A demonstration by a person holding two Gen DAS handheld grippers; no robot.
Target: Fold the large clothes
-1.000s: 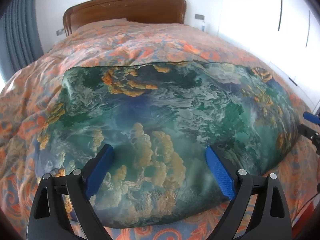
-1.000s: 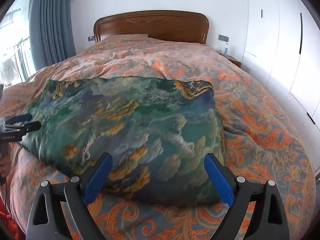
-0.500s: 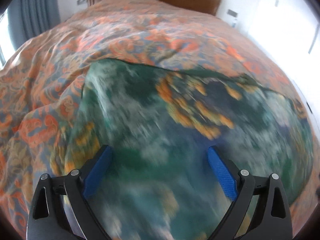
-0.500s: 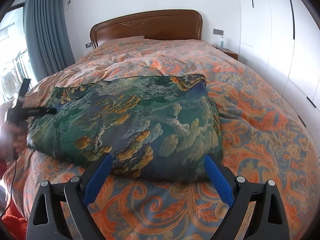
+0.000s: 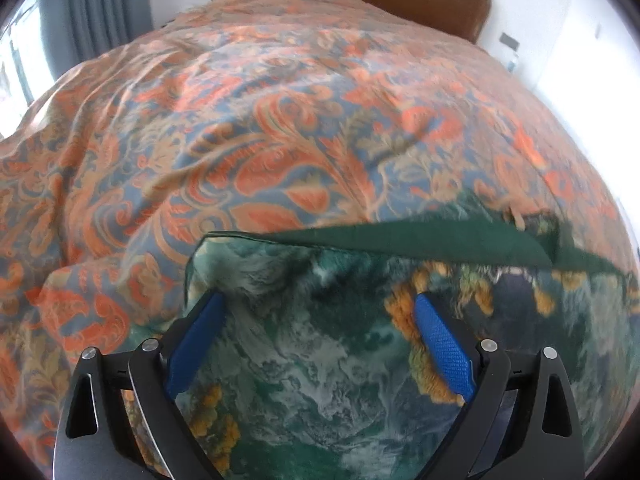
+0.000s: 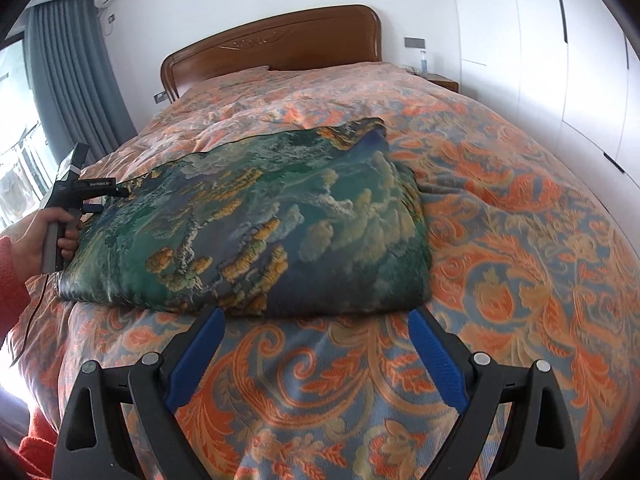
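Garment (image 6: 256,224) folded, long axis crosswise on bed (image 6: 520,208); left gripper (image 5: 316,344) over its far-left corner, fingers wide, empty; right gripper (image 6: 314,354) short of near edge, wide, empty.

bed (image 6: 520,220) | wooden headboard (image 6: 280,44) | grey curtain (image 6: 72,80) | white wardrobe (image 6: 560,60)

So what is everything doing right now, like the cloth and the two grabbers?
Green cloth: folded, lying on the bedspread.
Left gripper: open, over the cloth's far left corner.
Right gripper: open, empty, short of the cloth.
Curtain: drawn aside.
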